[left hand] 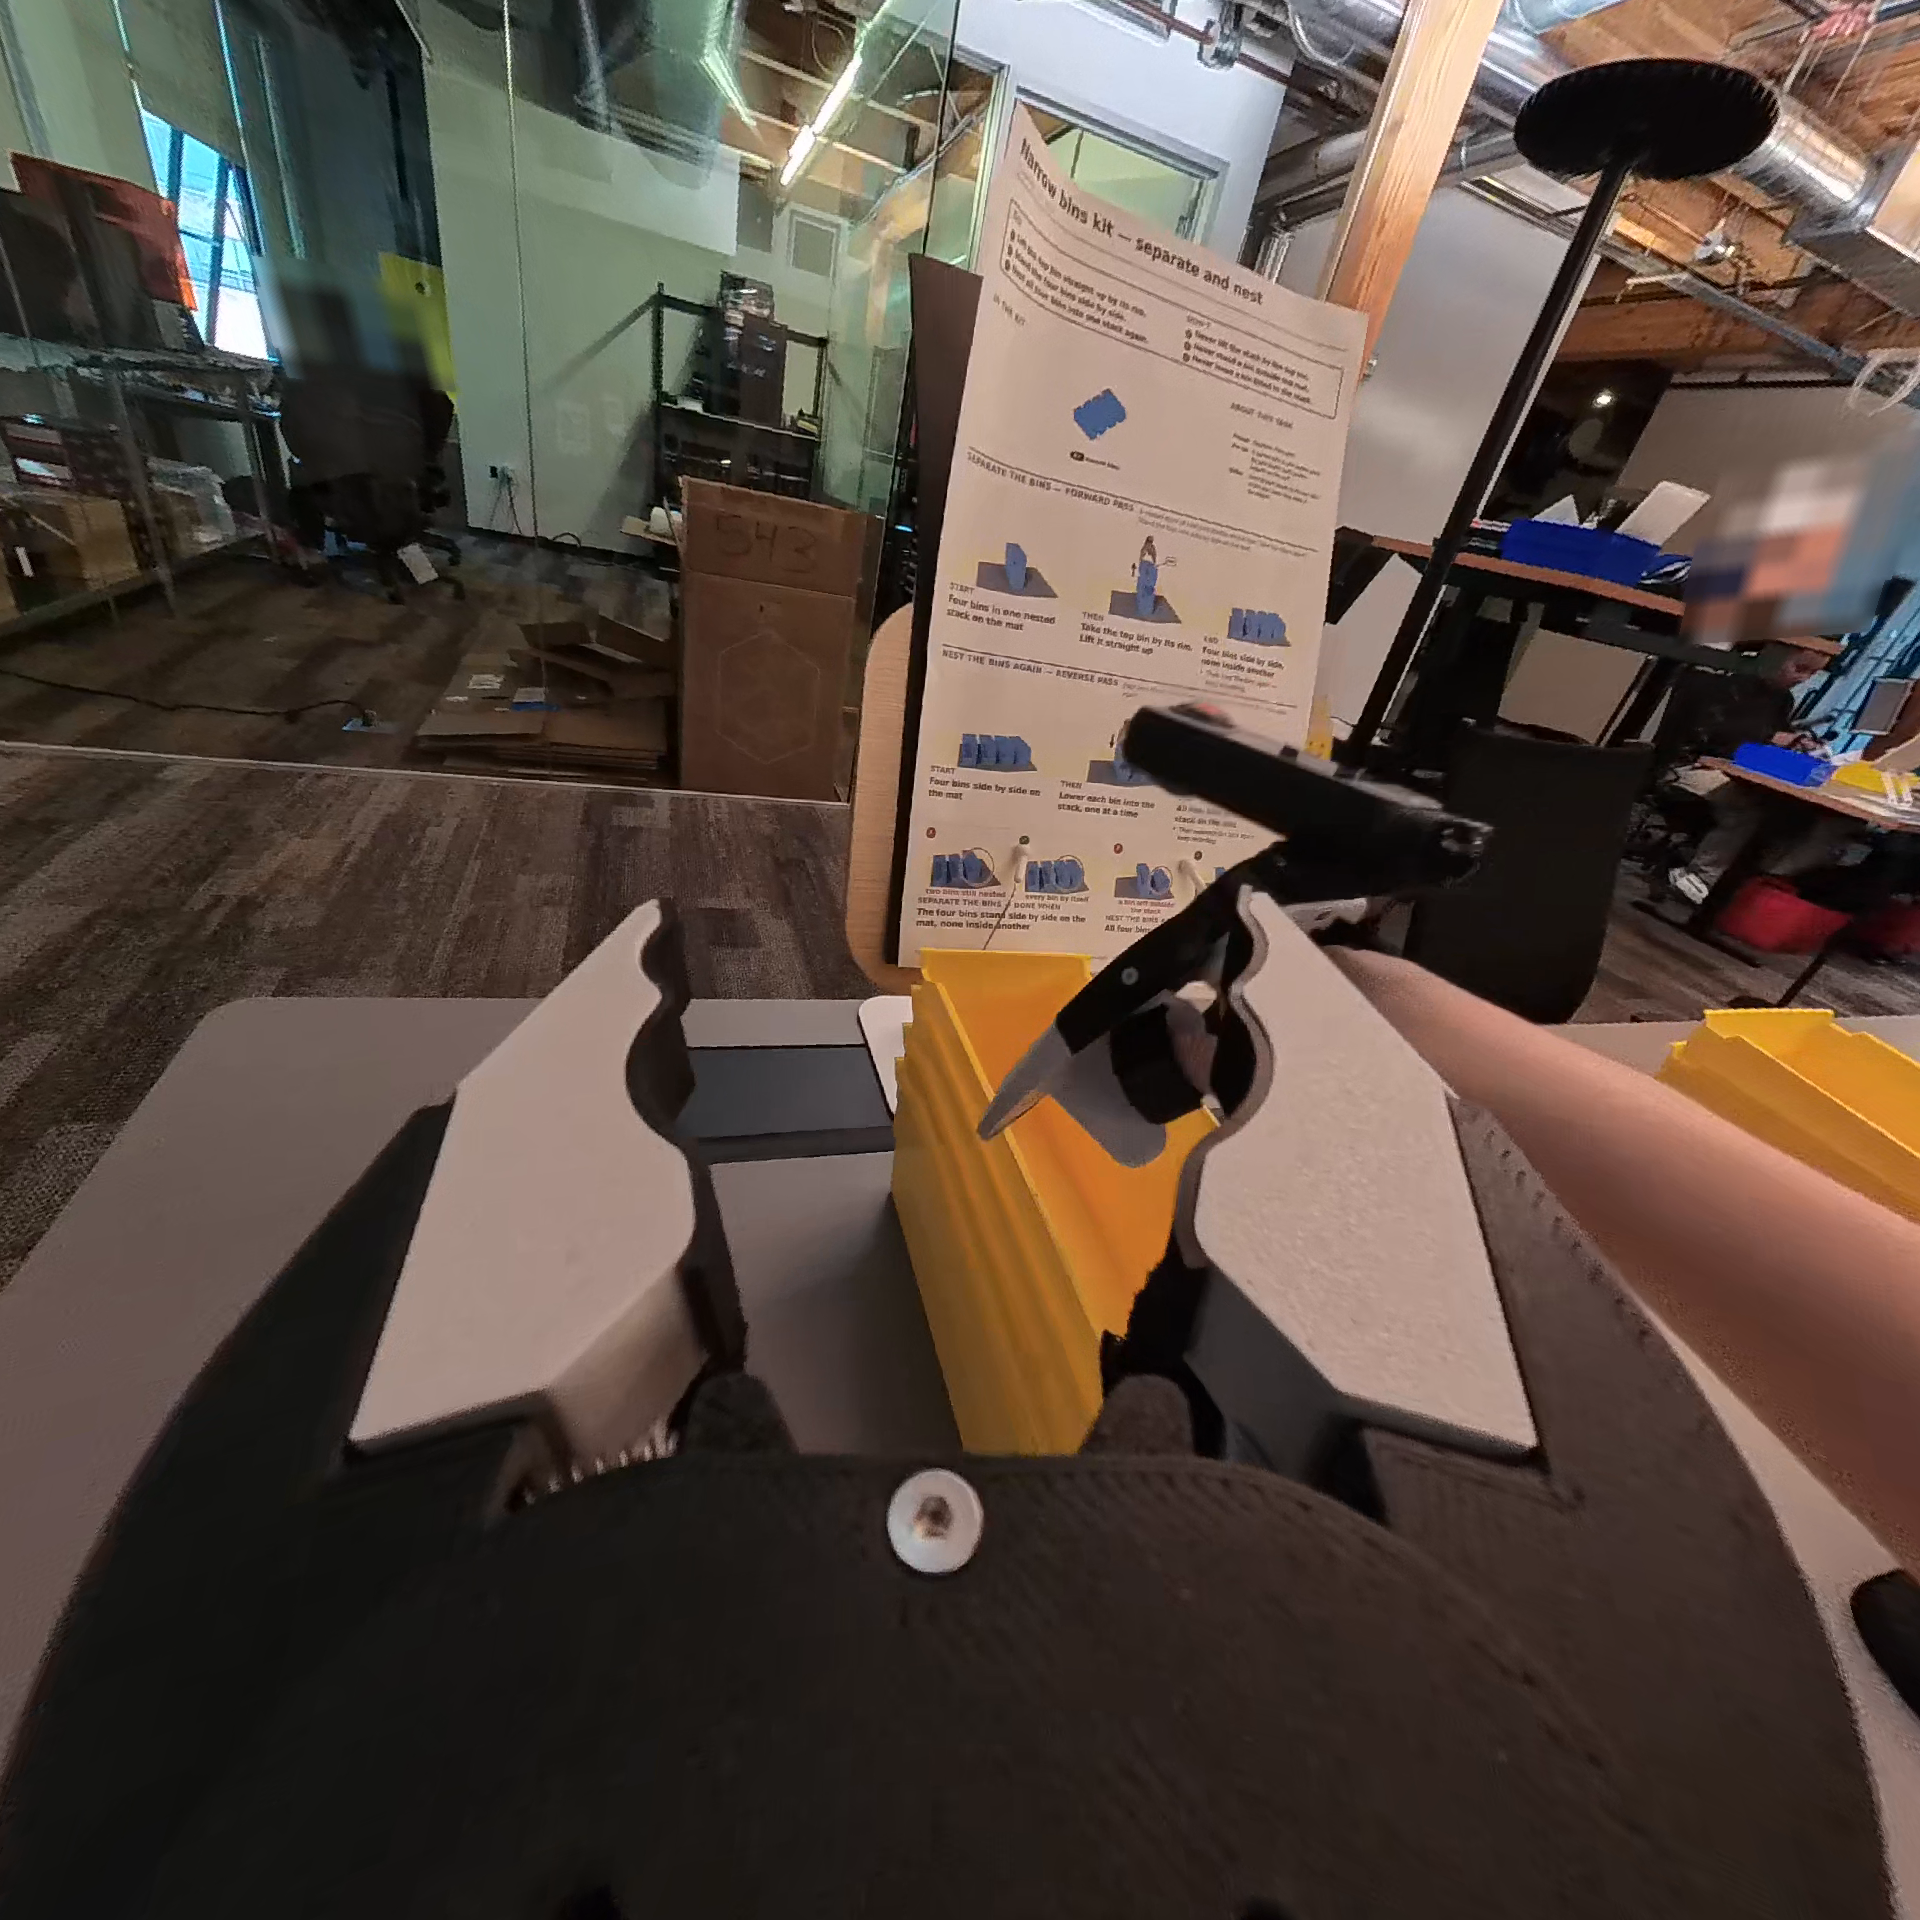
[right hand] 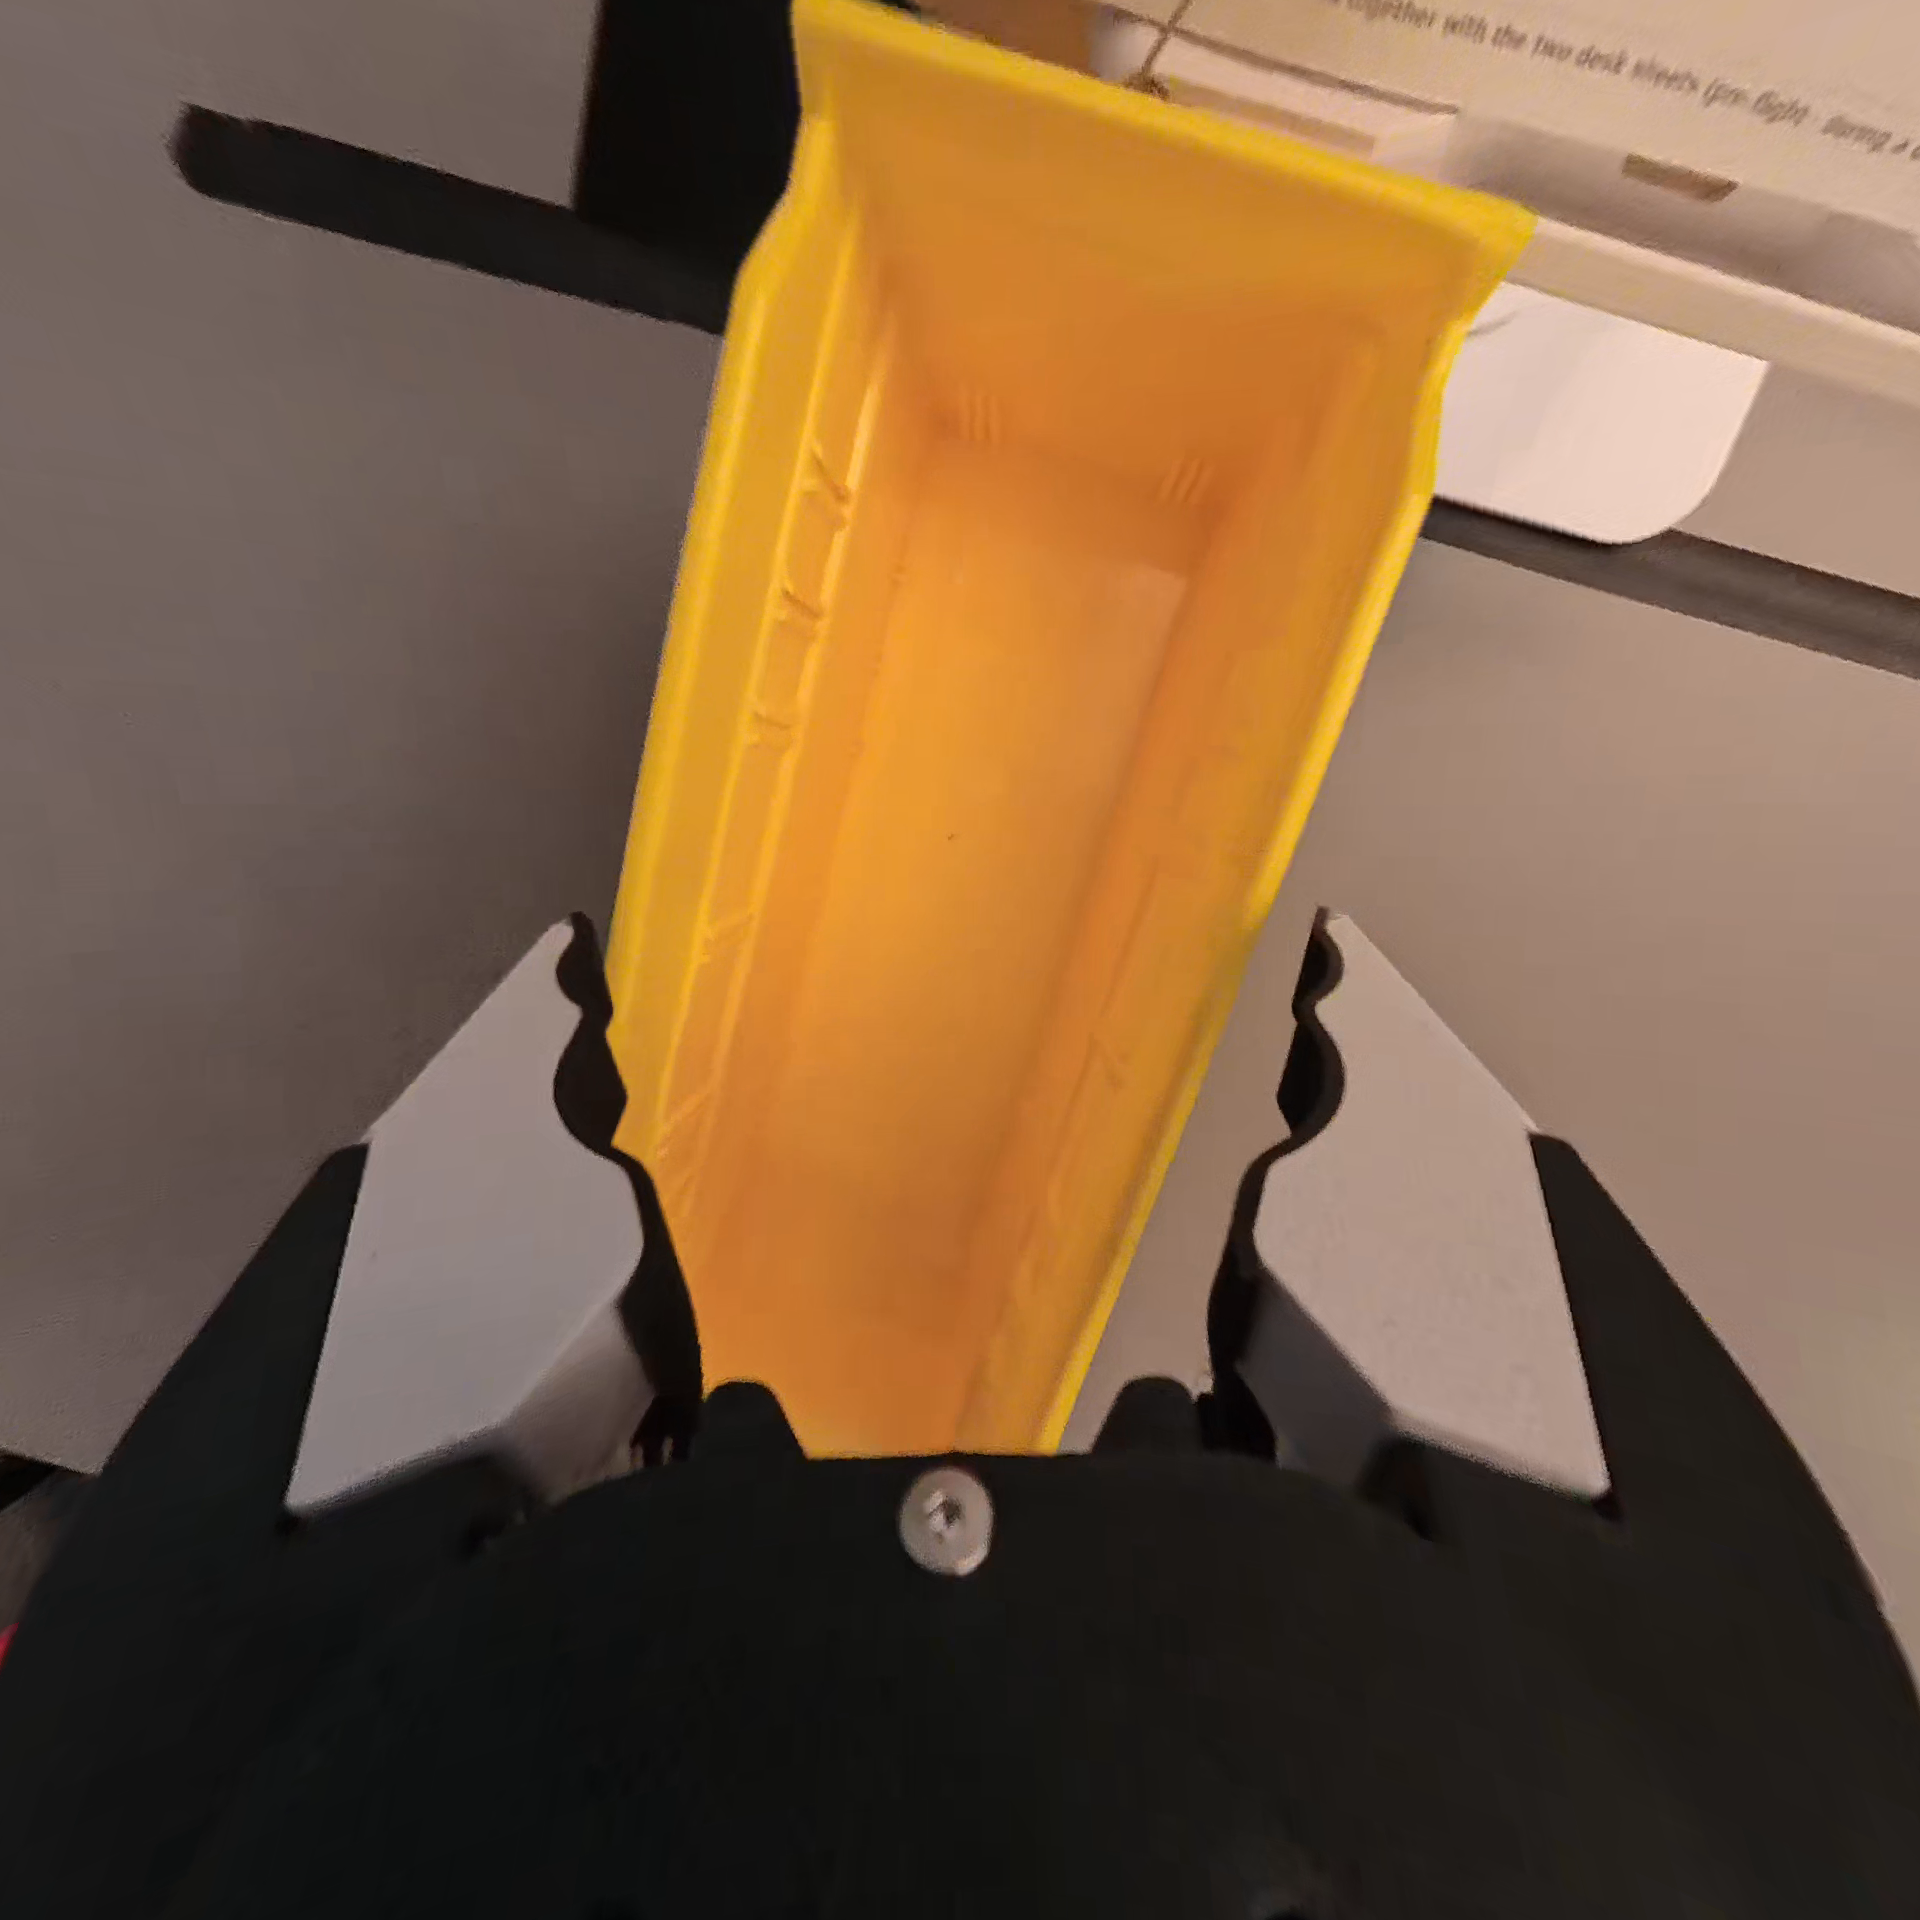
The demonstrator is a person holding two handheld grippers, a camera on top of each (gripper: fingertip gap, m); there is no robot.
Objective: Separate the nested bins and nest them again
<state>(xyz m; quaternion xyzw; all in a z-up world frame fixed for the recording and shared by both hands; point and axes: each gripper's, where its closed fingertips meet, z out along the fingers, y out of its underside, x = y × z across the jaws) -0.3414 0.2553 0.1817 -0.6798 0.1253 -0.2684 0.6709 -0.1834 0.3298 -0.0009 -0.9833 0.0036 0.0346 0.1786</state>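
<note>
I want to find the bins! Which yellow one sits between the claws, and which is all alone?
The tall yellow stack stands between the left gripper's open fingers. The other yellow bin lies apart at the far right, beyond the person's arm.

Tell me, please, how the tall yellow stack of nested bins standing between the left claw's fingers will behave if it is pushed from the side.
The yellow stack stands narrow and tall on the grey table, so it may tip rather than slide. Its walls look like thin, hard plastic, so probably stiff and light. The stepped rims suggest the bins sit loosely nested and could shift apart.
</note>
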